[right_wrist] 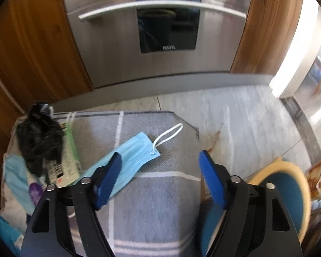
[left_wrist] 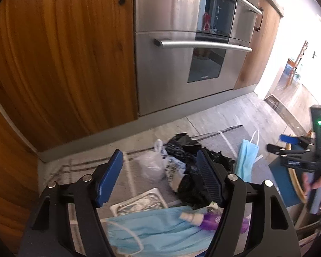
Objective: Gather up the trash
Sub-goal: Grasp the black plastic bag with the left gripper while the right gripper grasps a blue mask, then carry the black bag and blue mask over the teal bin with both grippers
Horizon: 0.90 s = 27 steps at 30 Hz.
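Observation:
Trash lies on a grey rug point(right_wrist: 152, 194) before the oven. In the left wrist view I see a black plastic bag point(left_wrist: 190, 171), a clear plastic bag point(left_wrist: 148, 165), a foil tray point(left_wrist: 139, 203), a blue face mask point(left_wrist: 158, 229) close below and a second blue mask point(left_wrist: 245, 160) to the right. My left gripper point(left_wrist: 160, 180) is open above the pile, holding nothing. My right gripper point(right_wrist: 160, 177) is open and empty above the rug, its left finger over a blue mask point(right_wrist: 128, 160). The right gripper also shows at the right of the left wrist view point(left_wrist: 278, 144).
A steel oven point(left_wrist: 182, 42) and wooden cabinets point(left_wrist: 64, 64) stand behind the rug. A teal bin with a yellow rim point(right_wrist: 284, 184) sits at the right. A green-and-white package point(right_wrist: 68, 160) and a black bag point(right_wrist: 38, 141) lie on the rug's left. Grey floor tiles point(right_wrist: 235, 117) extend right.

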Tool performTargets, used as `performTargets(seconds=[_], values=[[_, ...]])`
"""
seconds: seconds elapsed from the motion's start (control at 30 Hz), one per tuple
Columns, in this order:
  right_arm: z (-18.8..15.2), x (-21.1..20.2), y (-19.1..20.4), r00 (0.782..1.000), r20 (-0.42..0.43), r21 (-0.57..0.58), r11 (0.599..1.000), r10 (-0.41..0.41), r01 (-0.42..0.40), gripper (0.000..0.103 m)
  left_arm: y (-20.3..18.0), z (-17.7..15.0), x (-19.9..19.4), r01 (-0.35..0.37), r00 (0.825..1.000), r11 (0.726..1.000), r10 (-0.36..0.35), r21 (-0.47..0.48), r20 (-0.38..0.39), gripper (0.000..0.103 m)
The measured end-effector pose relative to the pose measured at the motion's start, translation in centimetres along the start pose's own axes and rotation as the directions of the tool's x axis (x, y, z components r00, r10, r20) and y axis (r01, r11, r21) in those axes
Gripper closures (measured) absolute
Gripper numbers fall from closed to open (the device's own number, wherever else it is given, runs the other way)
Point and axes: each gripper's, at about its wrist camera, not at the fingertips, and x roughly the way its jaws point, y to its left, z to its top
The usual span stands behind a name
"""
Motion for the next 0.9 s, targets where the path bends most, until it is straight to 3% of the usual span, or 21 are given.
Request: performTargets(seconds=[0.17,0.23,0.37,0.5,0.6,0.73,0.9], values=[[0.8,2.7,-0.1,1.0,-0.018,0.052,0.998,0.018,-0.017,0.037,-1.6,0.0,1.8,0.066,0.998,0.998,-0.066,-0.014,-0.011,0.033],[1.0,3.8,-0.2,0.999,-0.03,0.073,0.997,0.01,-0.007,0.043,-2.5,-0.3,2.8,0.095,0.994,0.995,-0.096,-0.021,-0.044,0.033],[1.1,5.0,-0.4,0.999,-0.042,0.103,0.994,0.025,-0.02,0.062,-4.2,-1.2,4.8,0.091,0.991,0.996,-0.088,0.016,-0.102,0.038],[1.0,5.3,0.0,0.999,-0.037,0.088,0.995,0.04,-0.037,0.087,-4.6,-1.8,6.2,0.082,0.986,0.996,-0.076,0.036,-0.146,0.063],[1.1,4.8,0.2,0.999,-0.023,0.073,0.996,0.047,-0.045,0.095,-4.6,-2.0,6.3,0.085,0.985,0.995,-0.077,0.045,-0.157,0.081],[1.3,3.3,0.1,0.998,0.005,0.064,0.996,0.057,-0.057,0.1,-5.0,-1.7,5.7,0.095,0.986,0.99,-0.08,0.1,-0.147,0.089],[1.7,-0.1,0.8,0.996,0.061,0.045,0.997,0.066,-0.069,0.101,-5.3,-0.4,3.4,0.083,0.995,0.982,-0.071,0.169,-0.072,0.09]])
